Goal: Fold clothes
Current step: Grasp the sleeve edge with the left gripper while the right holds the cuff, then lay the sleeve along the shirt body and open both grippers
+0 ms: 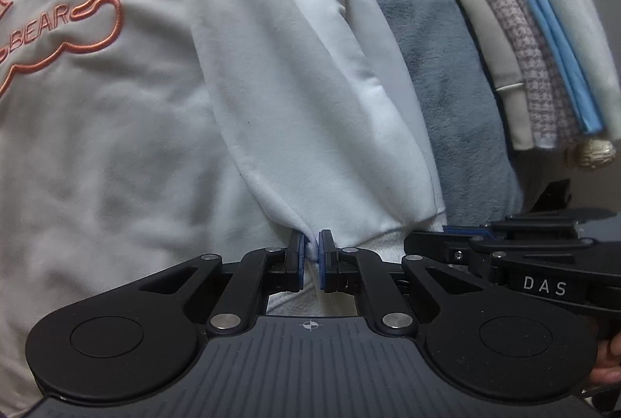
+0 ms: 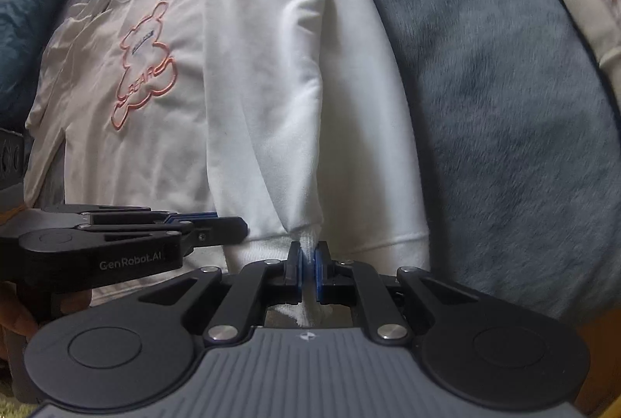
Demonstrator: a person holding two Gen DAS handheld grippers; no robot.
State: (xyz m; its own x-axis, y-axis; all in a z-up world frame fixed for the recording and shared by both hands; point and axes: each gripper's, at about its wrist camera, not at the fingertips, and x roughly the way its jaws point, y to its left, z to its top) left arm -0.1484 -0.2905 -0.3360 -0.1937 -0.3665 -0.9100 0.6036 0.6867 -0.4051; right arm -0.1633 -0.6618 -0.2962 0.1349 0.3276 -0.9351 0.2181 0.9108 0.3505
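Both grippers, left gripper and right gripper, are clamped side by side on the ribbed hem of the white sweatshirt (orange bear outline), which lies on a grey blanket beside folded clothes.

A grey plush blanket carries the white sweatshirt and folded clothes.
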